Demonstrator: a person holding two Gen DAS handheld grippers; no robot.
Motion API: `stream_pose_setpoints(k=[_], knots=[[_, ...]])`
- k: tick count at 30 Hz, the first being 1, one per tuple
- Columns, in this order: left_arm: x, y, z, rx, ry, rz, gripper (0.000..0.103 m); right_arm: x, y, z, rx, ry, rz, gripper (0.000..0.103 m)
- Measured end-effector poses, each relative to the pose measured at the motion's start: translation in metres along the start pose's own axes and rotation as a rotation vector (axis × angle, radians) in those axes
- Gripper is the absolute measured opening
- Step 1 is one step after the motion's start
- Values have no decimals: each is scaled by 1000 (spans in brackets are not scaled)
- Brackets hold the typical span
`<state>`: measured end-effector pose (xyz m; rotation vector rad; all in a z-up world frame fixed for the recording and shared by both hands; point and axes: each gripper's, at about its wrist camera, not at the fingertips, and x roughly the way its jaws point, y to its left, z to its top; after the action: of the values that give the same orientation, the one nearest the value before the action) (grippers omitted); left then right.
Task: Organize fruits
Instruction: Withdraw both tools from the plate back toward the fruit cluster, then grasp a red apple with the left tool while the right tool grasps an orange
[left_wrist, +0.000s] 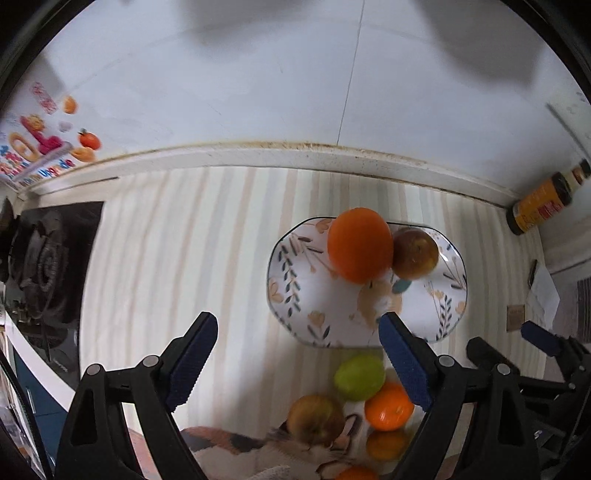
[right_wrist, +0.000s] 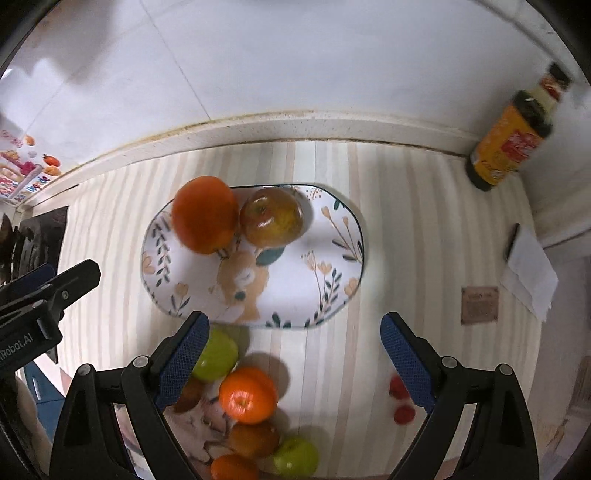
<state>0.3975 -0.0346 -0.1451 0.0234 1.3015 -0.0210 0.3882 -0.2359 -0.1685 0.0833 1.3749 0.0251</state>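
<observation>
Fruits: orange (right_wrist: 205, 214) and apple (right_wrist: 271, 217) touching on floral plate (right_wrist: 332, 266); green apple (right_wrist: 216, 356), mandarin (right_wrist: 248, 395) just beside plate on countertop. Left gripper (left_wrist: 297, 356), right gripper (right_wrist: 295, 354): jaws wide, holding nothing.

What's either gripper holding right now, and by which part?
Nothing. Left gripper and right gripper are both open, nothing between the fingers; orange and apple sit on the plate.

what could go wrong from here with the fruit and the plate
The orange sits at the floral plate's far-left rim, overhanging it; a nudge might roll it onto the counter. It also touches the apple, so adding fruit beside them could shift both. The loose fruit nearer the grippers, like the green fruit and tangerine, is bunched, so a grab may knock neighbours.
</observation>
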Motion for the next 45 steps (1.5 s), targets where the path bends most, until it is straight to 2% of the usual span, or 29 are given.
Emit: stream_pose_setpoints(k=[9, 16, 23, 27, 28, 36, 40, 45], knots=[[-61, 6, -41, 42, -106, 7, 89, -66, 9, -48, 18, -110, -17, 96], [-88, 9, -66, 47, -142, -20, 89, -104, 14, -75, 24, -179, -25, 96], [-98, 17, -81, 4, -140, -57, 89, -123, 16, -95, 56, -205, 25, 96], [-83, 22, -86, -2, -98, -36, 90, -106, 10, -101, 84, -158, 50, 96], [-75, 22, -87, 3, -74, -25, 95, -99, 7, -102, 88, -143, 59, 96], [6, 14, -103, 54, 115, -26, 97, 1, -14, -108, 165, 58, 246, 96], [44, 0, -108, 105, 189, -5, 97, 44, -28, -113, 195, 121, 244, 88], [83, -21, -110, 170, 265, -14, 97, 71, -40, -117, 204, 168, 240, 88]])
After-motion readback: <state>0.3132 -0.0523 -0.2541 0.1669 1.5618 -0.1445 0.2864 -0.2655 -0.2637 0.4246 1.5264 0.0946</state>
